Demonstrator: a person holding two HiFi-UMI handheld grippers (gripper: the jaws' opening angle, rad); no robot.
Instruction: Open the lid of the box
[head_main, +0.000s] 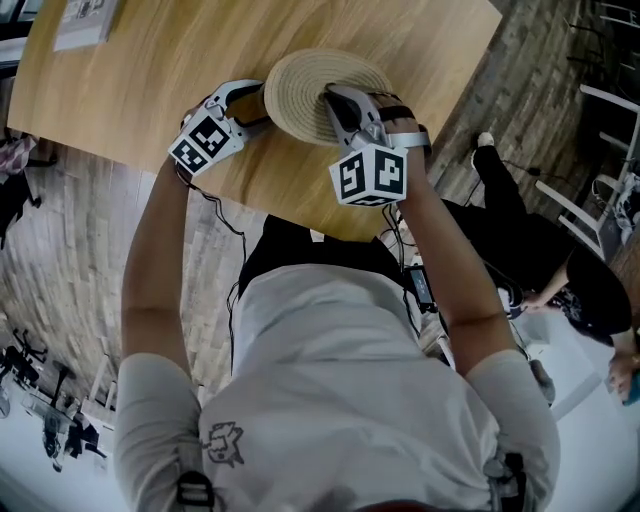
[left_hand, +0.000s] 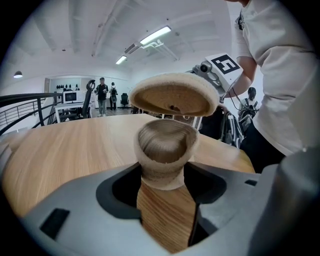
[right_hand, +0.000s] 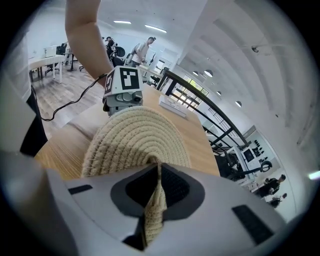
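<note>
A round woven box (left_hand: 165, 150) stands on the wooden table (head_main: 150, 90). My left gripper (left_hand: 162, 175) grips its body from the side, with both jaws against its wall. The flat woven lid (head_main: 305, 95) is raised off the box and tilted, and in the left gripper view the lid (left_hand: 172, 95) hangs above the open mouth. My right gripper (head_main: 335, 100) is shut on the lid's near rim, so the lid (right_hand: 135, 140) stands edge-on between its jaws (right_hand: 157, 175). In the head view the lid hides the box. The left gripper (head_main: 255, 105) is at the lid's left.
A white booklet (head_main: 85, 22) lies at the table's far left corner. The table's near edge (head_main: 300, 215) runs just below both grippers. A seated person in black (head_main: 560, 280) and white chairs (head_main: 610, 150) are on the right. A black cable (head_main: 225, 215) trails off the table.
</note>
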